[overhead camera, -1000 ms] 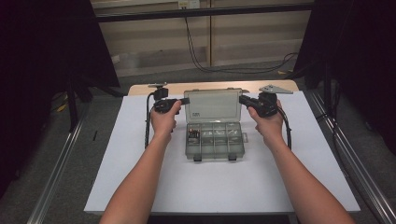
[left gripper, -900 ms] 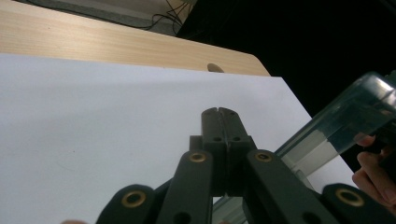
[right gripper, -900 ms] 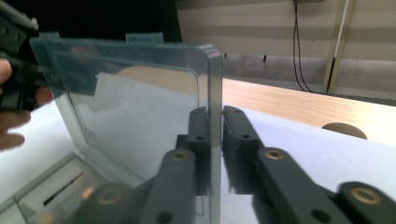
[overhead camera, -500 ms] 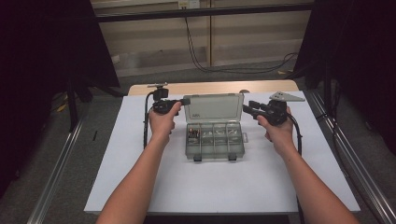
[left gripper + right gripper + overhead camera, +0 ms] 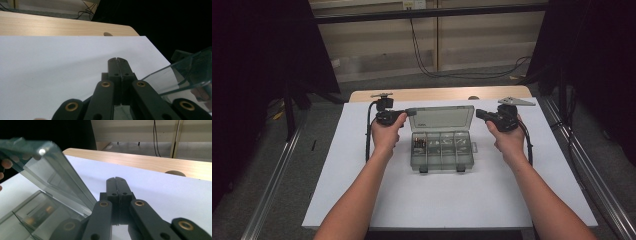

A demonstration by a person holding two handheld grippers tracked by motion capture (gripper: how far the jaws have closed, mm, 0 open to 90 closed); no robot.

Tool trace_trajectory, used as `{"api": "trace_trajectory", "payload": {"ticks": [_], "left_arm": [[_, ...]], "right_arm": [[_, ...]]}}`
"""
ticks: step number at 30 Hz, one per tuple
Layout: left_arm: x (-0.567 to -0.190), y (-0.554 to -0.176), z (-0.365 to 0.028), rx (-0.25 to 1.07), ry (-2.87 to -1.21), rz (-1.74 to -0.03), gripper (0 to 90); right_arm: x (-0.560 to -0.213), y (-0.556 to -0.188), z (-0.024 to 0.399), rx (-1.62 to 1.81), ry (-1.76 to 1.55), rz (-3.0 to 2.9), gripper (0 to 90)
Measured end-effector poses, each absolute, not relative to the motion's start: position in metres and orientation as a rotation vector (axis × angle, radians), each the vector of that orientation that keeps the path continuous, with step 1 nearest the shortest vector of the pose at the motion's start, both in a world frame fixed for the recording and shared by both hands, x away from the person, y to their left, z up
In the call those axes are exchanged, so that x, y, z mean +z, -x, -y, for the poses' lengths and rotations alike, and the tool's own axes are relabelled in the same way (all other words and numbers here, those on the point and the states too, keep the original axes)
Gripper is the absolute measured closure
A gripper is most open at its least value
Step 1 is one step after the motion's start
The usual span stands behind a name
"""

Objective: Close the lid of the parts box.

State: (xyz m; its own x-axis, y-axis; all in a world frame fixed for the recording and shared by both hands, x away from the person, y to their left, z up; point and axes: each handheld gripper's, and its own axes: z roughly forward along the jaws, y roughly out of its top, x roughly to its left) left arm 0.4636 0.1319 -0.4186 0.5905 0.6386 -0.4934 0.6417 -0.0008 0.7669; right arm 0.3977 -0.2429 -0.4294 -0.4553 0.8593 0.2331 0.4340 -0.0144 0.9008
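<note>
Clear plastic compartment box (image 5: 441, 150) sits mid-table on the white sheet (image 5: 362, 185), a bit toward the far edge, lid (image 5: 441, 118) swung up and standing near upright along the box's far side. Box long axis runs left–right, parallel to the table's near edge; hinge side faces the far edge, latches face the person. Small parts lie in the compartments, too small to name.

Left claw (image 5: 410, 111) is at the lid's left end, tip at or just beside the lid's top left corner; contact can't be told. Jaws closed, nothing between them, seen in the left gripper view (image 5: 117, 60).

Right claw (image 5: 479, 113) is just off the lid's right end, apart from it, pointing inward at it. Its jaws have just been closing and now sit shut on nothing (image 5: 115, 180).

Judgement: lid lies between both claws, left one nearer. Next move likely works on the open box; either claw must reopen first.
</note>
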Motion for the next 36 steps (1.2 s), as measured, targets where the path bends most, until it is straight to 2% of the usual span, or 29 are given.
{"api": "trace_trajectory", "payload": {"ticks": [14,36], "left_arm": [[-0.420,-0.442,-0.134,0.027,-1.697,-1.040,90.0],[-0.414,-0.399,-0.134,0.122,-1.753,-0.951,90.0]], "right_arm": [[-0.416,-0.383,0.233,1.486,-1.313,-1.877,90.0],[-0.418,-0.339,0.218,1.502,-1.210,-1.910,90.0]]}}
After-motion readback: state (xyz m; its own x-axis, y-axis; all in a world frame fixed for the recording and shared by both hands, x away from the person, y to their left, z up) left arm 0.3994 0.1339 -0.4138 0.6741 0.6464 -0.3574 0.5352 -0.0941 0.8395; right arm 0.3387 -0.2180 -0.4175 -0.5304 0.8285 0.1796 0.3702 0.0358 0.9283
